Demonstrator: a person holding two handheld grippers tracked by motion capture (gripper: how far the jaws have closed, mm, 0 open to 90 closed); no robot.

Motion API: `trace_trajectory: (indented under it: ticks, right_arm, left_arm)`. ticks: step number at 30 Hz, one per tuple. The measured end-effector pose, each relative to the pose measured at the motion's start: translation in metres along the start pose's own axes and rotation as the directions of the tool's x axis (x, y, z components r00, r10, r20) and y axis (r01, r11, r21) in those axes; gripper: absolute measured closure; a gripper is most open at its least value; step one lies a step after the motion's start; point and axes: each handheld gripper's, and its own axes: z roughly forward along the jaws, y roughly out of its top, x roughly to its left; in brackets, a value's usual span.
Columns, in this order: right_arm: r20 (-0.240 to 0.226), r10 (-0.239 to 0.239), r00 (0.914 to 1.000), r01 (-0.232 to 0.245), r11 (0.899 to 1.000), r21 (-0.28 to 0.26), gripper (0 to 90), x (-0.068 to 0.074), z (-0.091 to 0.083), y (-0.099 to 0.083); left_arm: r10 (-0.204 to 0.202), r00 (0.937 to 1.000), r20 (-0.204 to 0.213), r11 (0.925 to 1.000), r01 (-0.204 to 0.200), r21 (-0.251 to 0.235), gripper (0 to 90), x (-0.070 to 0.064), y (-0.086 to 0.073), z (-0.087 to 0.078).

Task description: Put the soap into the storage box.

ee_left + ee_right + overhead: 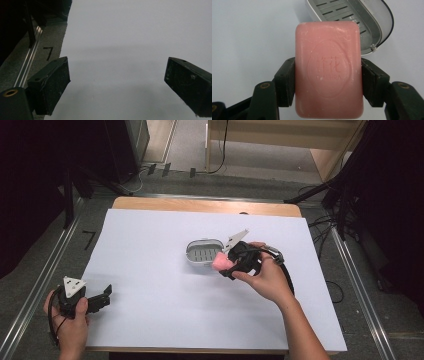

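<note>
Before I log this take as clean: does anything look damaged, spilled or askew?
Nothing stands out. The right gripper grips the pink soap bar squarely by its two long sides, just short of the grey soap dish. The bar shows only fine scuffs. The left gripper is open over bare white table.

Black two-jaw tool point(102, 297) each hand, grey triangular plate, trailing black cable

Pink soap bar point(329, 70) with an embossed oval emblem; grey slotted soap dish point(204, 251), white-rimmed; white table sheet point(150, 285); black right gripper point(231, 266) and left gripper point(102, 299).
</note>
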Motion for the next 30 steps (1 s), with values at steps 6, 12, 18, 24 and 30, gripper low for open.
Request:
trace_trajectory:
  ticks: [6, 12, 18, 24, 30]
  right_arm:
    - [-0.005, -0.03, 0.9995, 0.03, 1.0, -0.002, 38.3, -0.002, 0.003, 0.008]
    - [-0.008, -0.049, 0.9988, 0.049, 0.999, 0.001, 38.3, -0.005, 0.006, 0.015]
    - [-0.028, -0.081, 0.9963, 0.08, 0.997, -0.007, 38.3, -0.007, 0.011, 0.022]
    - [-0.024, -0.093, 0.9954, 0.093, 0.996, -0.006, 38.3, -0.011, 0.014, 0.026]
    - [-0.025, -0.111, 0.9935, 0.111, 0.994, -0.014, 38.3, -0.014, 0.012, 0.032]
  left_arm:
    - [0.001, 1.0, -0.001, 1.0, -0.001, 0.0, 6.6, 0.0, 0.0, 0.0]
    - [0.001, 1.0, 0.0, 1.0, -0.001, 0.001, 6.6, 0.0, 0.0, 0.0]
    - [0.001, 1.0, 0.0, 1.0, -0.001, 0.001, 6.6, 0.0, 0.0, 0.0]
    - [0.0, 1.0, -0.001, 1.0, 0.0, 0.002, 6.6, 0.0, 0.0, 0.0]
    - [0.0, 1.0, -0.001, 1.0, 0.0, 0.002, 6.6, 0.0, 0.0, 0.0]
